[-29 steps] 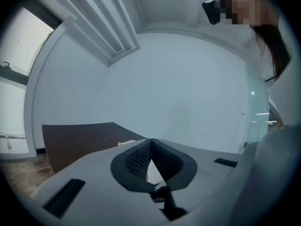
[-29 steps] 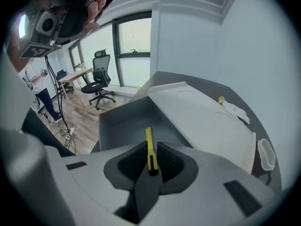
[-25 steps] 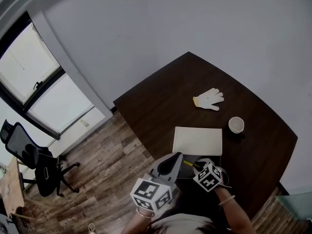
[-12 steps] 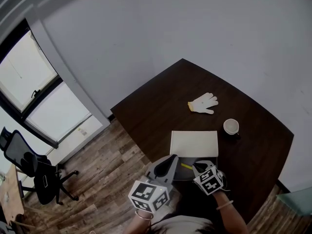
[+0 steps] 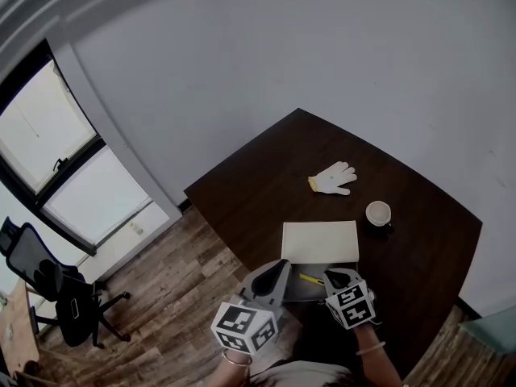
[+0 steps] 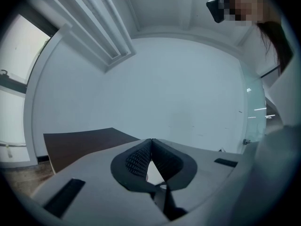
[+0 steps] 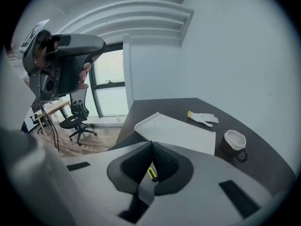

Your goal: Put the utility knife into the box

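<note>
The yellow utility knife (image 5: 309,279) lies inside the dark open box (image 5: 300,290) at the table's near edge, and its white lid (image 5: 319,242) lies flat just behind. In the right gripper view the knife (image 7: 153,174) shows through the gap under the jaws. My right gripper (image 5: 330,276) hovers at the box's right end, shut and holding nothing, its tips (image 7: 152,144) meeting. My left gripper (image 5: 276,267) is at the box's left end, also shut and empty (image 6: 151,140), tilted up toward the wall.
A white work glove (image 5: 330,177) lies further back on the dark table (image 5: 258,192), with a white cup (image 5: 377,213) to its right. Wood floor, a window and an office chair (image 5: 48,285) are on the left. The table's near edge is right by the box.
The right gripper has drawn back a little from the knife toward the person. The knife stays in the box. The left gripper has hardly moved.
</note>
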The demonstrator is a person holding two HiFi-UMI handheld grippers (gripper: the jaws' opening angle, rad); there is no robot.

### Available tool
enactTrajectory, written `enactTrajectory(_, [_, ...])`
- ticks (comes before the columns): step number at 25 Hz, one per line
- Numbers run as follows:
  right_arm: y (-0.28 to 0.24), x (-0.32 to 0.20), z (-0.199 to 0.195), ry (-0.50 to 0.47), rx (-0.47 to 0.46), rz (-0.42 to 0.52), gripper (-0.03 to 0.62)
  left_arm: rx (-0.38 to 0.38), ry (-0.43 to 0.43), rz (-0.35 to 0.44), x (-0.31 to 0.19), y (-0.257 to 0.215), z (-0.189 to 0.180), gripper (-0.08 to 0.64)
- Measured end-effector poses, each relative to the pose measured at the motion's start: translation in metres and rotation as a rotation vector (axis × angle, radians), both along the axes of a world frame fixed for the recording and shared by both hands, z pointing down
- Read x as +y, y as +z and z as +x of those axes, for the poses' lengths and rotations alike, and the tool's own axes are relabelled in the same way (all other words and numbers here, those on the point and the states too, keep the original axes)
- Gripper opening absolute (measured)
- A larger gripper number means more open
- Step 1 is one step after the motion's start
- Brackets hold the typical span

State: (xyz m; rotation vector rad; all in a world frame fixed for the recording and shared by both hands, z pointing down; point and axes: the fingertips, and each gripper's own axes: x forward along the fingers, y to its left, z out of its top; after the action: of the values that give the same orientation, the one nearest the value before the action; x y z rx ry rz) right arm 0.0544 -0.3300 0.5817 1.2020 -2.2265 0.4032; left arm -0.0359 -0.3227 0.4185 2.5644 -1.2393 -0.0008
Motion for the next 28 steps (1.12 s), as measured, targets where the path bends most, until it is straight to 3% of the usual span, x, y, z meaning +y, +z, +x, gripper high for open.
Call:
enactTrajectory(16, [-0.082,0.039,0.002,0.123,-0.132,0.211,0.008,-0.009,0.050,0.038,0.042,-0.015,-0.009,0.018])
enactTrajectory(28, [-0.131,0.082,-0.001,0.171,-0.162,0.321,0.008,-0.017,0.090,0.059,0.077,-0.025,-0.011,0.018])
